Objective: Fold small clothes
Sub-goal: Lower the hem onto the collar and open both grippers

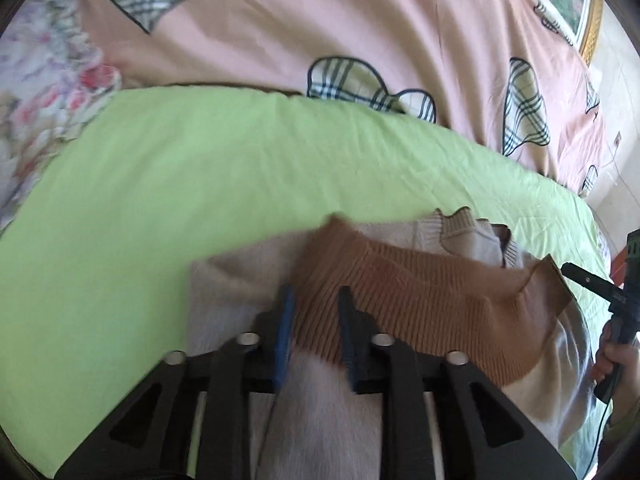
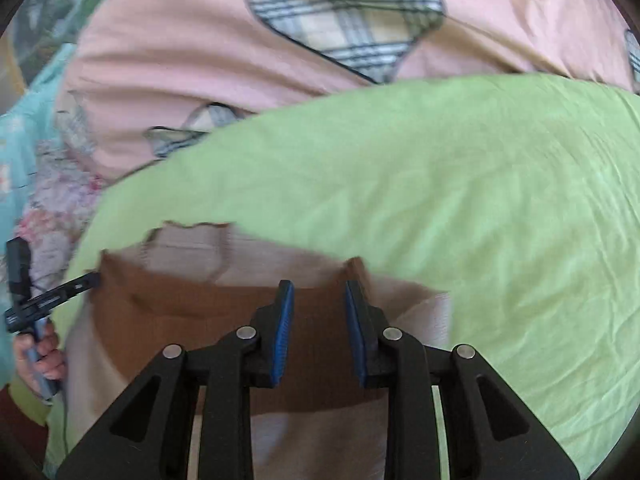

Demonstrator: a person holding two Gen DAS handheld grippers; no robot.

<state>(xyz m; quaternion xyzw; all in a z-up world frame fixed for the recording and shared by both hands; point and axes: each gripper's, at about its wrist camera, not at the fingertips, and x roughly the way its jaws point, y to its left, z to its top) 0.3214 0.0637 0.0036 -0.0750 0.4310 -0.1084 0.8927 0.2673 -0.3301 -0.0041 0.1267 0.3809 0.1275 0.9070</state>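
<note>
A: Any lettering, label or number you can make out?
B: None. There is a faint pale mark on the other gripper's black finger, in both wrist views, but it is too blurred to read.

Surface notes: cloth throughout, black matt plastic tooling.
Sweater [image 1: 400, 292]: ribbed brown knit hem, pale fuzzy knit body. Green sheet [image 1: 200, 184]: smooth matt cotton-like cloth, lightly creased. Pink quilt [image 2: 200, 52], far: soft cloth, plaid patches. Left gripper [image 1: 316, 328]: matt black plastic, ridged blue pads, bright metal pins.
</note>
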